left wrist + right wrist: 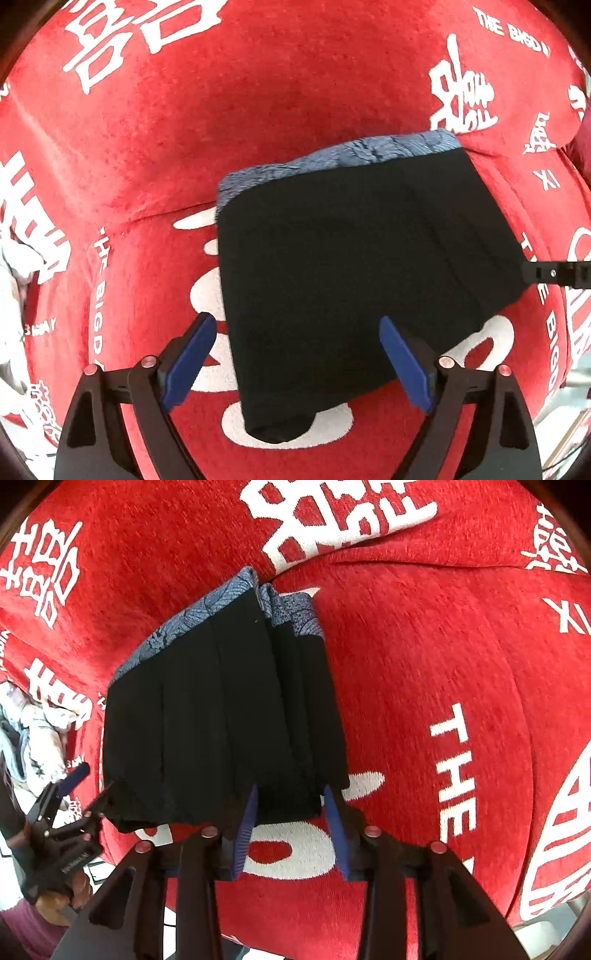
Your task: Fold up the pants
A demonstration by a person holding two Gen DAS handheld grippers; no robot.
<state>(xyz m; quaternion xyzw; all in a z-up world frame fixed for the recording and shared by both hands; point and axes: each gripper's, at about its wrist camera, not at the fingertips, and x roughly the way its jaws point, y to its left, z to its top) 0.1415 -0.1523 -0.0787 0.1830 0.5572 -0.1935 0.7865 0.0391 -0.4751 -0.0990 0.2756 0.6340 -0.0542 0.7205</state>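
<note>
The black pants [351, 266] with a blue-grey patterned waistband [332, 162] lie folded into a compact stack on the red sofa seat. My left gripper [297, 363] is open just above the stack's near edge, holding nothing. In the right wrist view the pants [221, 720] show several stacked layers. My right gripper [290, 797] is partly open, its blue pads [247, 823] on either side of the stack's near right corner, not closed on it. The left gripper [92, 779] shows at the stack's left corner, and the right gripper's finger shows at the left view's right edge [554, 273].
The sofa is covered in red plush fabric [184, 129] with large white characters and "THE BIG DAY" lettering. A seam between back and seat cushions [162, 216] runs behind the pants. A pale crumpled cloth [37, 723] lies at the left.
</note>
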